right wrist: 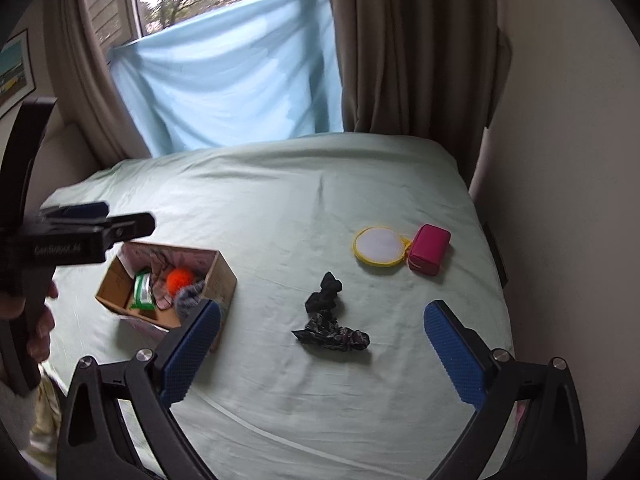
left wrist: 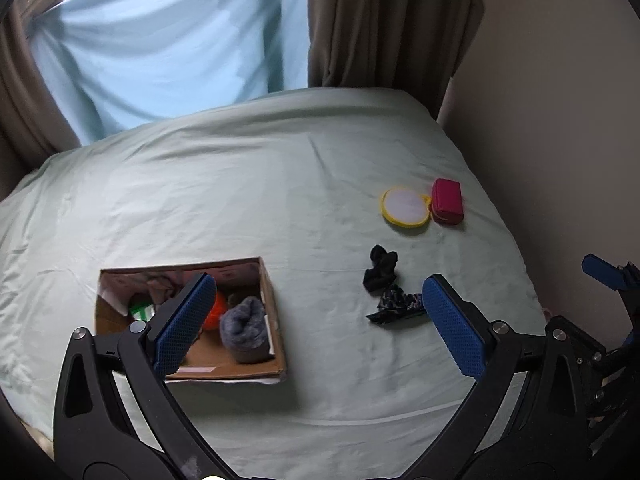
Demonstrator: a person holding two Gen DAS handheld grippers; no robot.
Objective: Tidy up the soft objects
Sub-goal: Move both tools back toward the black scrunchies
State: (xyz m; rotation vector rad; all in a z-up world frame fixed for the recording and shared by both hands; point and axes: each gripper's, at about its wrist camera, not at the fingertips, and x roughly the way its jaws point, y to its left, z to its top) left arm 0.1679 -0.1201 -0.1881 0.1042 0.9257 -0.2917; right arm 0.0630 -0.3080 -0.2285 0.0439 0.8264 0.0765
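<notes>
A: Over the bed (left wrist: 240,184), left hand-held gripper (left wrist: 316,320) spread wide, nothing between the blue pads (left wrist: 452,332). One finger hanging above the cardboard box (left wrist: 276,320).

B: Right hand-held gripper (right wrist: 320,360) likewise spread, empty, raised above the pale green sheet. Framed between its fingers: two dark pieces of cloth.

A: Seen here too. Black crumpled cloth (left wrist: 380,268) touching a patterned dark cloth (left wrist: 394,304), both out on the sheet, well apart from the box, to its right.

B: Farther back, a round pad with yellow rim (right wrist: 380,246), flat, just beside a pink pouch (right wrist: 428,250); loop of the pad touching the pouch.

A: Inside the box: rolled grey sock (left wrist: 244,328) against the right wall, orange fluffy ball (left wrist: 216,312) next to it, green packet (left wrist: 140,312) toward the left, some pinkish fabric at the back.

B: Same contents from this side, box open-topped, resting on the bed's left part. Left tool's black frame and a person's hand (right wrist: 40,320) at the left edge.

A: Beyond the bed, light blue sheet (left wrist: 160,48) across a window, brown curtains (left wrist: 384,20) either side.
</notes>
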